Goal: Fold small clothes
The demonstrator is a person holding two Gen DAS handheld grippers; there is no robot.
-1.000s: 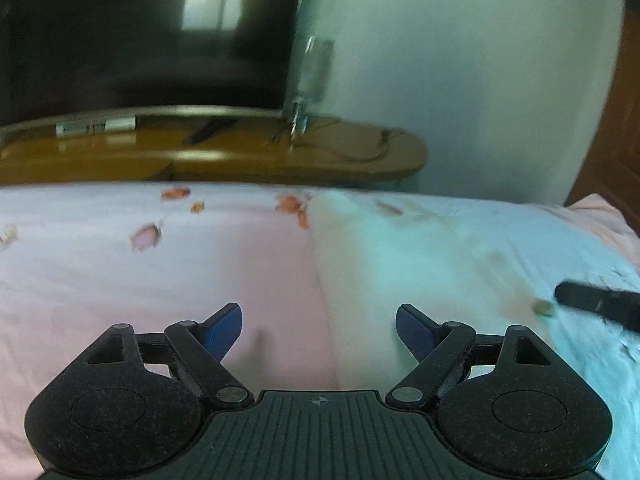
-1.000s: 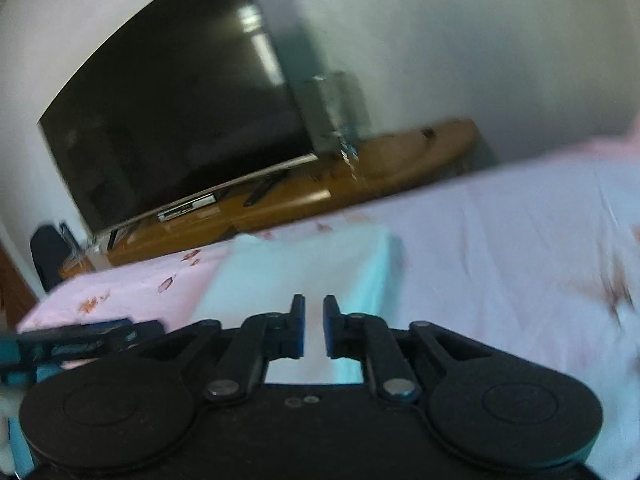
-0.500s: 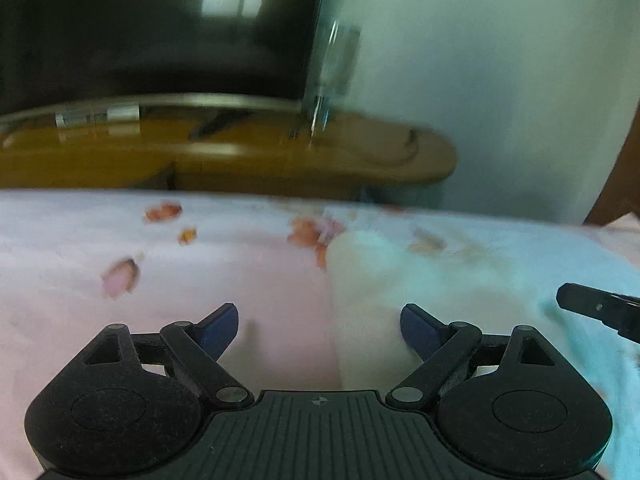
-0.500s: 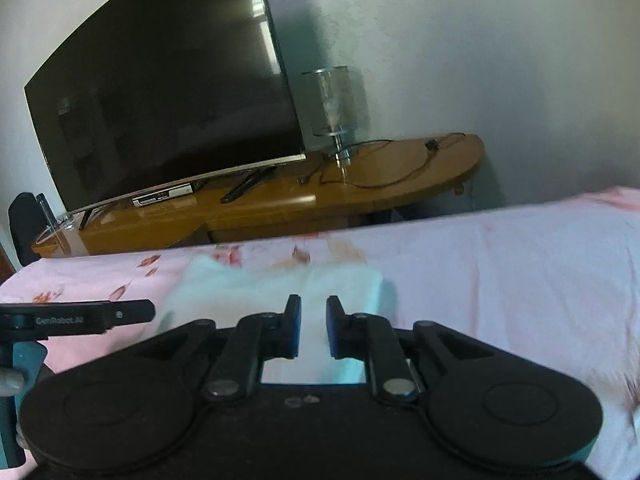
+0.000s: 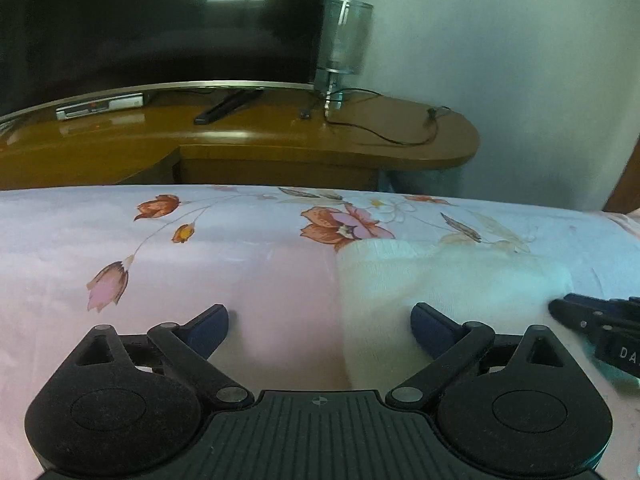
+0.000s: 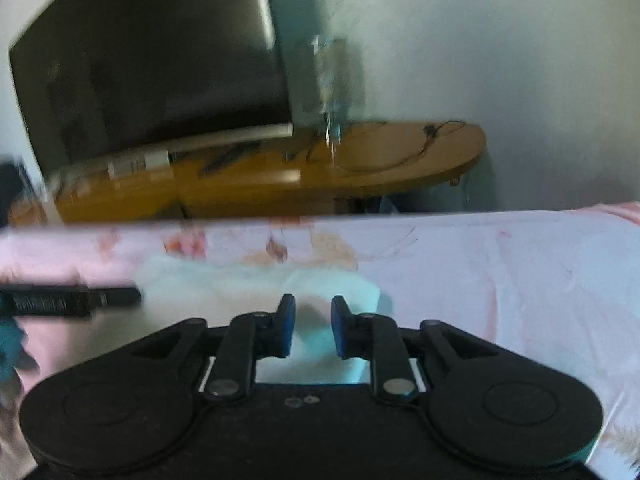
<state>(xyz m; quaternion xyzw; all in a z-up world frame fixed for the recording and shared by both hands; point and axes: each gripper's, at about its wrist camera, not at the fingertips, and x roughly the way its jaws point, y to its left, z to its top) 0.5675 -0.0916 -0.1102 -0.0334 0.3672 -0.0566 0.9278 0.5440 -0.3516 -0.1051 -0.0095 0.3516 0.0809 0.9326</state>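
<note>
Both grippers flank white cloth (image 5: 432, 280) — seemingly untouched

A blurred view along the right gripper (image 6: 313, 330), whose two black fingers with blue pads stand slightly parted, nothing between them. Just beyond them a small white garment (image 6: 256, 284) lies flat on a pale pink floral bed sheet (image 6: 500, 280). At the left edge the dark tip of the left gripper (image 6: 72, 300) reaches in, close beside the garment's left side. Behind the bed stands a rounded wooden TV stand (image 6: 280, 184) carrying a large dark television (image 6: 152, 76) and a glass lamp (image 6: 328, 80), against a white wall (image 6: 500, 40).
</note>
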